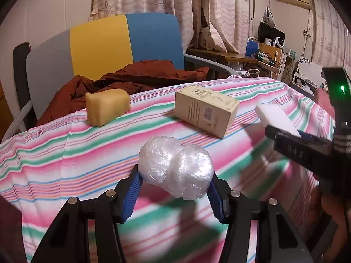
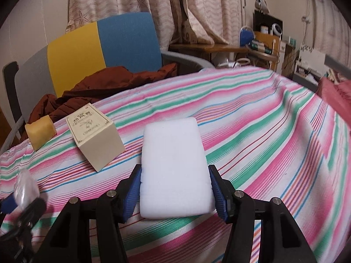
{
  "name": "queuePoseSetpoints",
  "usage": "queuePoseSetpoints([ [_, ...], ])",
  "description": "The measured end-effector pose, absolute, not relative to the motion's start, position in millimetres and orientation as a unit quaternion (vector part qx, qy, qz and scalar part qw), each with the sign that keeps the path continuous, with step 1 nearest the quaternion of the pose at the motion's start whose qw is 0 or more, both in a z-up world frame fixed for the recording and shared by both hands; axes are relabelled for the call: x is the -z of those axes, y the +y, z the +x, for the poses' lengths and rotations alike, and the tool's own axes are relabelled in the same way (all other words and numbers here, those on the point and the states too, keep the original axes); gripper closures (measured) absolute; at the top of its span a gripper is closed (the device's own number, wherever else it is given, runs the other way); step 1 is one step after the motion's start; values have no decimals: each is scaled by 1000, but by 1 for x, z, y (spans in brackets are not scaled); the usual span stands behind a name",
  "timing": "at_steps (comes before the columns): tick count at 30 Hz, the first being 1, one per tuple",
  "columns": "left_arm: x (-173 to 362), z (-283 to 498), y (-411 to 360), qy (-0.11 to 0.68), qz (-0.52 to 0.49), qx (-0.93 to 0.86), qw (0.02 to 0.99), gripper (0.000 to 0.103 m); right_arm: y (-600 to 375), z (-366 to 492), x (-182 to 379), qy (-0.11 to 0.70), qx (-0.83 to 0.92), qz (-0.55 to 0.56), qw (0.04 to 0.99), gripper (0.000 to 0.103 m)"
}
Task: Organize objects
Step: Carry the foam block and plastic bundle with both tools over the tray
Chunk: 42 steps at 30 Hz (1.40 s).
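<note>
left gripper [image 1: 175, 180]: clamped on the plastic-wrap ball [image 1: 176, 167], blue pads pressed into both sides; ball held above the cloth, shadow under it.
right gripper [image 2: 174, 187]: clamped on the white foam block [image 2: 174, 171], pads on its long sides; block sticks forward past the fingertips, also off the cloth.
striped cloth [image 2: 263, 131]: covers the whole work surface, wrinkled, drops away at the far edge.
cream carton [image 1: 205, 110]: lying on its side mid-table, just left of the foam block in the right wrist view, not touching it.
yellow sponge [image 1: 106, 106]: near the far-left edge of the cloth, close to the drop-off, apart from the carton.
open room: wide bare stretch of cloth ahead and right of the foam block; smaller gap between sponge and carton.
gripper spacing: right gripper sits to the right of the left one, near, no contact.
beyond edge: brown jacket [image 1: 122, 81] heaped on the chair [image 1: 122, 41] right behind the table's far-left edge.
</note>
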<state>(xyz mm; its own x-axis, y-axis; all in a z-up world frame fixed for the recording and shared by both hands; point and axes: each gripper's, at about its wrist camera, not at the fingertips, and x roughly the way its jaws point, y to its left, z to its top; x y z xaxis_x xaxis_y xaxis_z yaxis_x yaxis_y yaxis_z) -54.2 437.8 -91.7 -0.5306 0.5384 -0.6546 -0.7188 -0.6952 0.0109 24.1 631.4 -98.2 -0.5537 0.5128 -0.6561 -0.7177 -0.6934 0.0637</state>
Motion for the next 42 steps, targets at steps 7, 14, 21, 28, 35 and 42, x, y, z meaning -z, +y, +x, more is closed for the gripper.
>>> queuePoseSetpoints([
  [7, 91, -47, 404, 109, -329, -867, 358, 47, 609, 27, 89, 128, -874, -303, 358, 44],
  [14, 90, -26, 390, 118, -315, -867, 368, 47, 584, 34, 85, 103, -881, -305, 347, 44],
  [21, 84, 2, 378, 126, -286, -869, 384, 47, 554, 47, 85, 102, -888, -307, 327, 44],
  [28, 83, 6, 343, 83, -298, -874, 374, 47, 518, 58, 79, 94, -901, -306, 292, 44],
  [35, 88, 16, 306, 62, -323, -867, 374, 47, 483, 64, 80, 111, -907, -319, 251, 44],
  [42, 66, 36, 256, 22, -306, -867, 394, 47, 450, 72, 77, 126, -913, -321, 218, 44],
])
